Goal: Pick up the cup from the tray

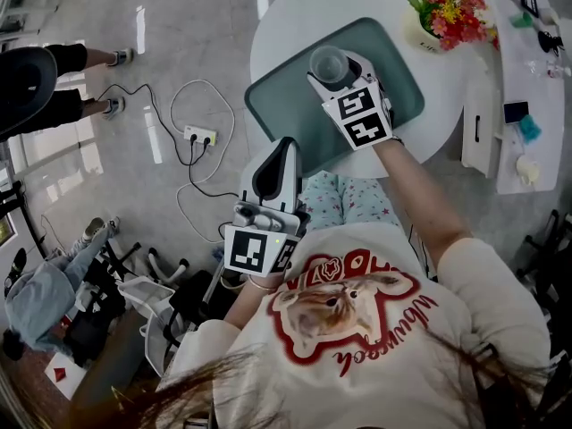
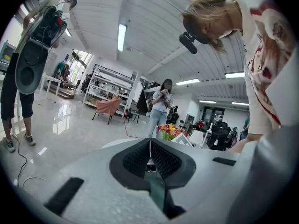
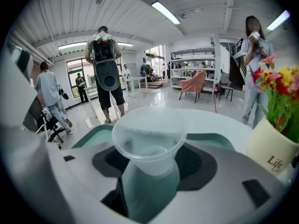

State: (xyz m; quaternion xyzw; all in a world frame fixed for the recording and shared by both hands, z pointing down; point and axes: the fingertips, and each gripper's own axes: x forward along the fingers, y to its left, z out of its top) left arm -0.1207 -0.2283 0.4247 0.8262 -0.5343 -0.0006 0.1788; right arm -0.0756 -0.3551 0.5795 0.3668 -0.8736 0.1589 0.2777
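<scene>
Gripping is complete on the right side: the right tool (image 1: 335, 71) has its jaws pressed against the lower wall of the clear plastic cup (image 3: 148, 136), which stands upright between them with its rim above the jaw tops. The cup is over the green tray (image 1: 286, 105), toward its far edge; no view shows whether the base rests on the tray or is clear of it. The step in hand is judged to be the lift. The next move calls for a straight upward pull with light, steady jaw pressure, since the thin wall will likely flex or slip if squeezed hard or tilted. The left tool (image 1: 284, 150) is closed on nothing, jaws together, held low near the person's lap and well apart from the tray. The tray lies on a round white worktop (image 1: 295, 25), with a pot of flowers (image 1: 442, 7) near one corner of the tray. Around the worktop, the room is an open hall with a glossy grey floor (image 1: 179, 43), a power strip (image 1: 198, 135) with cables, shelving (image 2: 110, 85) and several people standing.
</scene>
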